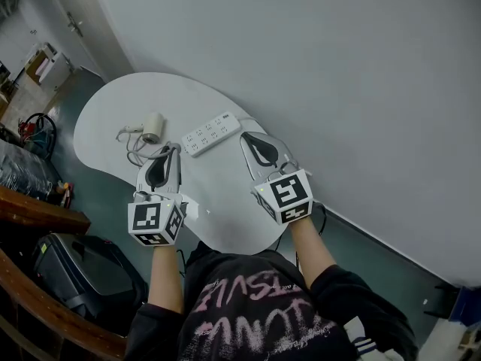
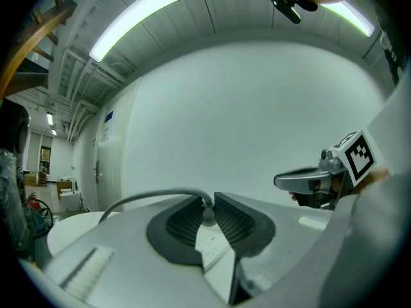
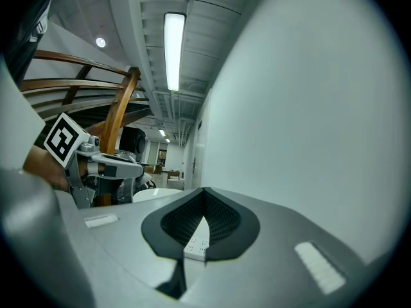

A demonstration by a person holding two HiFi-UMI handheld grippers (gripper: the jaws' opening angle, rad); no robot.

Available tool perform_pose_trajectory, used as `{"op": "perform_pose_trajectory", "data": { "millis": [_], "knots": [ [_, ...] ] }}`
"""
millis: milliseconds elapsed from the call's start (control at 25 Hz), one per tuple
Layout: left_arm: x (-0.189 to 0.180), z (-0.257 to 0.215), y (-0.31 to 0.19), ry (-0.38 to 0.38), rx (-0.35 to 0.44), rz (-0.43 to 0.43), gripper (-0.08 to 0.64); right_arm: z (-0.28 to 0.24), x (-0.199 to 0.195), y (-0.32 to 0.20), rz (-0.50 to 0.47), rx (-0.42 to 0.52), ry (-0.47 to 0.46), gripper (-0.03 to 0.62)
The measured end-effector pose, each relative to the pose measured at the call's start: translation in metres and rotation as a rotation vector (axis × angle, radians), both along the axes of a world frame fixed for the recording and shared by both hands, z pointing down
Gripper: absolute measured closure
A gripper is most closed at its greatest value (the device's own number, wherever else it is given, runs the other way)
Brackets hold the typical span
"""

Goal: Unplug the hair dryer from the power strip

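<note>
White bench: the hair dryer [image 1: 152,126] is laid just left of the power strip [image 1: 211,133]; its cord [image 2: 154,196] is clamped in the left gripper [image 1: 173,149], and the right gripper [image 1: 248,137] is clenched on nothing.

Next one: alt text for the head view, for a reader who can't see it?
From above, two hand-held grippers lie over a white rounded table. The left gripper reaches the cord of a small hair dryer; the shut right gripper points near the right end of a white power strip.
</note>
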State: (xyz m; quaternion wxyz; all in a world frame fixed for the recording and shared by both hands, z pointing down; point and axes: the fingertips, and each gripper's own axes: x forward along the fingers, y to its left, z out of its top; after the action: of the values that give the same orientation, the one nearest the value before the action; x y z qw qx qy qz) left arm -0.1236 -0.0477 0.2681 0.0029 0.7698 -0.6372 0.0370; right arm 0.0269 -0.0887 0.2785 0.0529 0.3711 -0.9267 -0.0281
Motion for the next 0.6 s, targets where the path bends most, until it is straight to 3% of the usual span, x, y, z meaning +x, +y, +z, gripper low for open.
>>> {"op": "perform_pose_trajectory", "data": {
  "millis": [600],
  "knots": [
    [0.0006, 0.004, 0.0055, 0.001, 0.0, 0.003, 0.5, 0.0041, -0.0024, 0.0045, 0.001, 0.004, 0.004, 0.586]
  ]
}}
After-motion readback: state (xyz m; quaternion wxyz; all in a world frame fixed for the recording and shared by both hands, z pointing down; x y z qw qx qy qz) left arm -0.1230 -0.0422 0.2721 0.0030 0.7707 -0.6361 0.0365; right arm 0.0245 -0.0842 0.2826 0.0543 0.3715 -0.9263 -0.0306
